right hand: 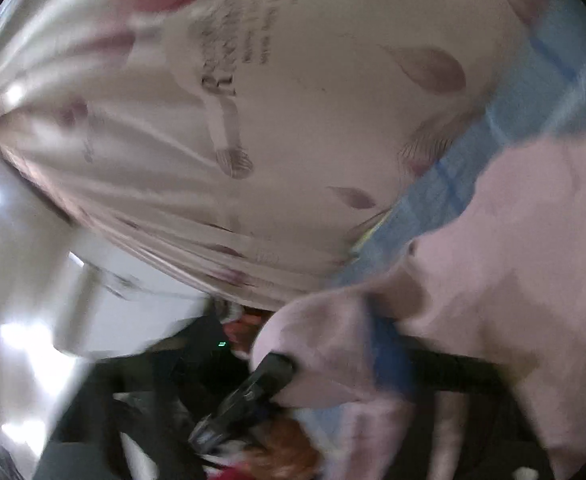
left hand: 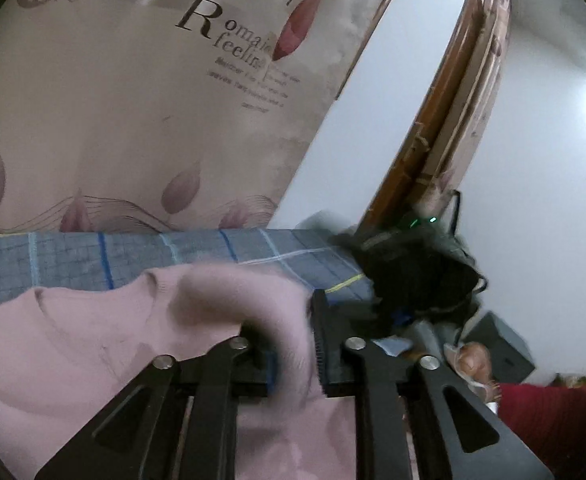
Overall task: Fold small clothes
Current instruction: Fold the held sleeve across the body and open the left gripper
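Pink garment (left hand: 73, 344) between left claw (left hand: 293, 344) pads

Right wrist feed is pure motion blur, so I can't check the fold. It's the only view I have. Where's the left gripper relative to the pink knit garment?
Observer: A bunched fold of the pink knit garment runs between the fingers of the left gripper. I can't tell if the pads press it.
Operator: Rest of it flat?
Observer: Mostly. The end with its round neckline lies on the blue plaid sheet.
Operator: Anything beside that gripper?
Observer: A bare hand with a dark red sleeve sits just to its right.
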A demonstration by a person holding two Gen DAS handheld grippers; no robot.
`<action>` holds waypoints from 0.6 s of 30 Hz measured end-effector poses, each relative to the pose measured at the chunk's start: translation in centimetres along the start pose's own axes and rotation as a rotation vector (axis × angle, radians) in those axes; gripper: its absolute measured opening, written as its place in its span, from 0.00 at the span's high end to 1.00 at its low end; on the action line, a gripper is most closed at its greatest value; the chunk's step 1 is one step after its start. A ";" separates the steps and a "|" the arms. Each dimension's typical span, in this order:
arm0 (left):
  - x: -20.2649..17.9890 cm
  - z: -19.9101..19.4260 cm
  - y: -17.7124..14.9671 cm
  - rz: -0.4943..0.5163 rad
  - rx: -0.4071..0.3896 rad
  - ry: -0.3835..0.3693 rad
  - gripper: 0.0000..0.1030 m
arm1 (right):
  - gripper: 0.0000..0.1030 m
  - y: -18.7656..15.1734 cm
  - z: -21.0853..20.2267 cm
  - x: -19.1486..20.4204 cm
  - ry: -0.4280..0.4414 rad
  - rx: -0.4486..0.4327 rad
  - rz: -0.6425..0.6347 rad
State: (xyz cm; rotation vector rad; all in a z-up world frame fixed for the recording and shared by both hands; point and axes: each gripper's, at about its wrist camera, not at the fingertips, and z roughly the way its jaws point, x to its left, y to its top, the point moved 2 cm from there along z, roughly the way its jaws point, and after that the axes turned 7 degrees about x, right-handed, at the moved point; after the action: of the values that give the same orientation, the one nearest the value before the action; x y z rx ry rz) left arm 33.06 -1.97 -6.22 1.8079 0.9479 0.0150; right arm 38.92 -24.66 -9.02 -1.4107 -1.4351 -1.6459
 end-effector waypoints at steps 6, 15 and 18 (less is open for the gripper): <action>1.4 -2.4 -2.1 -0.015 -0.078 0.290 0.13 | 0.93 -1.1 -4.6 1.9 -0.287 -0.128 -0.176; 6.1 -8.1 -8.7 -0.205 -0.116 0.436 0.07 | 0.91 -3.9 -6.0 -2.9 -0.360 0.019 -0.091; 7.7 -8.8 -11.8 -0.278 -0.130 0.460 0.07 | 0.83 -3.0 -3.6 -3.4 -0.402 0.079 -0.086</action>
State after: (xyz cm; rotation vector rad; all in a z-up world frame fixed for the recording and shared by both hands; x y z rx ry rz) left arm 27.65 11.21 -14.65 1.5666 1.4824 0.3226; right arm 36.11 -27.89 -12.88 -1.7234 -1.7810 -1.3873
